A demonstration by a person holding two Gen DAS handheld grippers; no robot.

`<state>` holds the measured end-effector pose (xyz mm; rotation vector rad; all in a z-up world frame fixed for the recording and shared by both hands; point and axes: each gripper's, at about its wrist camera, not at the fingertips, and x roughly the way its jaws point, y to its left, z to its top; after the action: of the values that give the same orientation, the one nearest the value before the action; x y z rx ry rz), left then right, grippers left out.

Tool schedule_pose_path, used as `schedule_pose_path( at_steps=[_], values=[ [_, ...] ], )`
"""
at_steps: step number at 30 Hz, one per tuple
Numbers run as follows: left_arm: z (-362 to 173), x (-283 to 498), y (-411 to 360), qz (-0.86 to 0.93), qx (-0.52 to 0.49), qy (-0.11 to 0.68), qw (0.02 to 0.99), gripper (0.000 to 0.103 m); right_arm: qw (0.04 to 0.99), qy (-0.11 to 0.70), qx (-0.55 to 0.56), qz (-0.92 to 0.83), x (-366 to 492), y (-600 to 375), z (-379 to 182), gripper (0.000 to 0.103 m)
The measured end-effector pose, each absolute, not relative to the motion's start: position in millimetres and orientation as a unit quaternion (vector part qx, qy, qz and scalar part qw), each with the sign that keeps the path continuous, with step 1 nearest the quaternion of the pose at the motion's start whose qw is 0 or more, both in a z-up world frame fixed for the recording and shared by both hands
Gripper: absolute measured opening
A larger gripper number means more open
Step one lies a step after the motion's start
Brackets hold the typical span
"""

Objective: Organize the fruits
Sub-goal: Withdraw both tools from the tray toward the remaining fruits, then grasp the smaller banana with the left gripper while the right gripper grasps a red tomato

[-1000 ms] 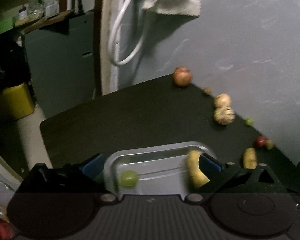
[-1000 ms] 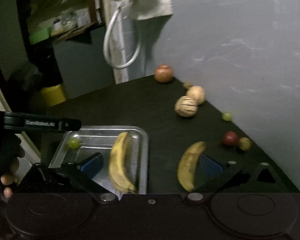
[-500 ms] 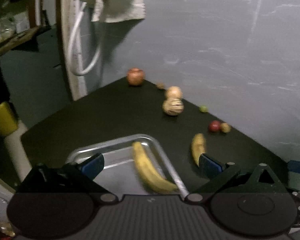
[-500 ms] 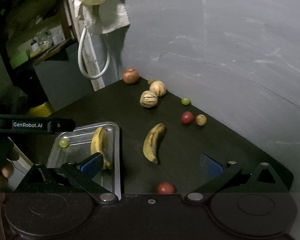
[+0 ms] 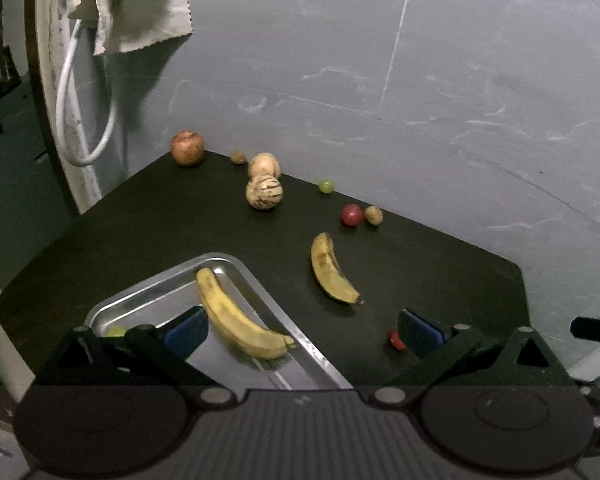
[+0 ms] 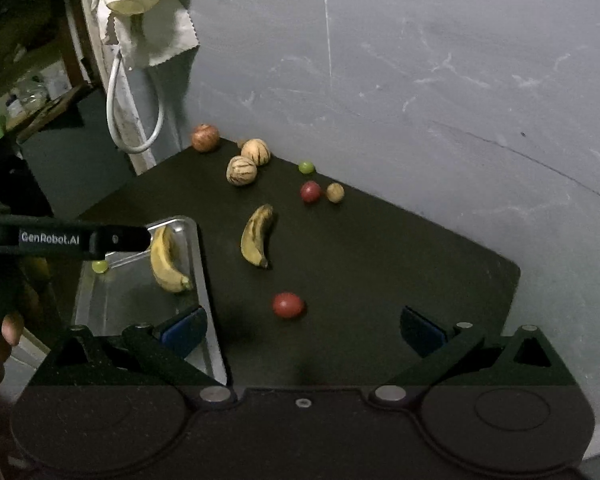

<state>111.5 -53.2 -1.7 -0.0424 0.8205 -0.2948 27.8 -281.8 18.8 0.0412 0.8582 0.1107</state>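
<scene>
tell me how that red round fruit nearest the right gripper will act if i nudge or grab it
The red fruit looks round and smooth, so a nudge would probably send it rolling across the flat dark table. It is small against the open right gripper, so likely light, and its glossy skin may slip between the pads unless centred.

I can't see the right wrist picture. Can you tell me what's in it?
A metal tray on a dark table holds a yellow banana and a green grape. A second banana, a red fruit and other small fruits lie loose on the table. The right gripper is open and empty.
</scene>
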Motion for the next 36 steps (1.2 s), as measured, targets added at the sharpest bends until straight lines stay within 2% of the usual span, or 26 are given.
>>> schedule_pose_path(
  at_steps=[20, 36],
  values=[
    [1, 104, -33, -0.219, -0.05, 0.379, 0.898, 0.103, 0.916, 0.399, -0.021, -0.016, -23, -226, 42, 0.102],
    [-23, 140, -68, -0.203, -0.053, 0.393, 0.895, 0.102, 0.909, 0.417, -0.016, 0.019, 20, -248, 17, 0.102]
  ],
)
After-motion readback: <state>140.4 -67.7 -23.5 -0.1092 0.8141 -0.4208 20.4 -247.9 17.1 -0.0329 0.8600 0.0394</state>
